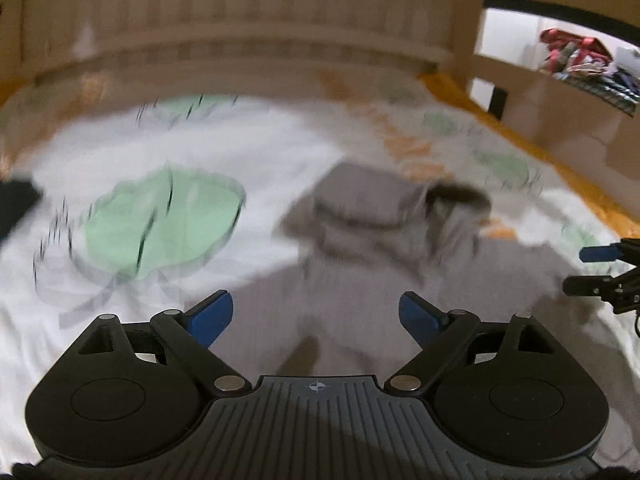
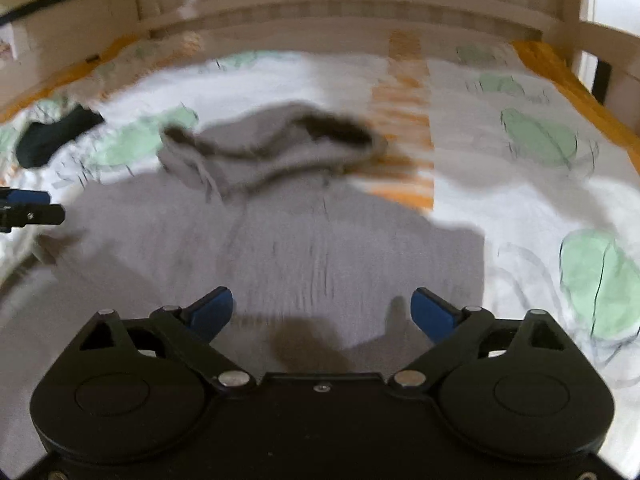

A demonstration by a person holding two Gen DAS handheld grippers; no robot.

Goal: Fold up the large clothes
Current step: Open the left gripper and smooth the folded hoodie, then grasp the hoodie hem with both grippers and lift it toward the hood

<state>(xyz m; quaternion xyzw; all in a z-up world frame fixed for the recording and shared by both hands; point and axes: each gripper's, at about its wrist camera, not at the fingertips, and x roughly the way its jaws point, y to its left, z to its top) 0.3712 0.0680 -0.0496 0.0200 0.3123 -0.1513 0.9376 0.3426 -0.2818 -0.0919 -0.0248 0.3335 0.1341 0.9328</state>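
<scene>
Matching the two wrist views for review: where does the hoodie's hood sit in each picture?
Left wrist: hood, right of centre, beyond the open left gripper.
Right wrist: hood, upper centre-left, beyond the open right gripper.
Shared landmark: orange stripe beside it.

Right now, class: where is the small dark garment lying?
In the right wrist view, the dark garment lies at far left on the leaf-print bedspread, up-left of the grey hoodie.

Both wrist views tilt down, seemingly close, sharing the grey hoodie (image 1: 384, 240) (image 2: 280, 232).
</scene>
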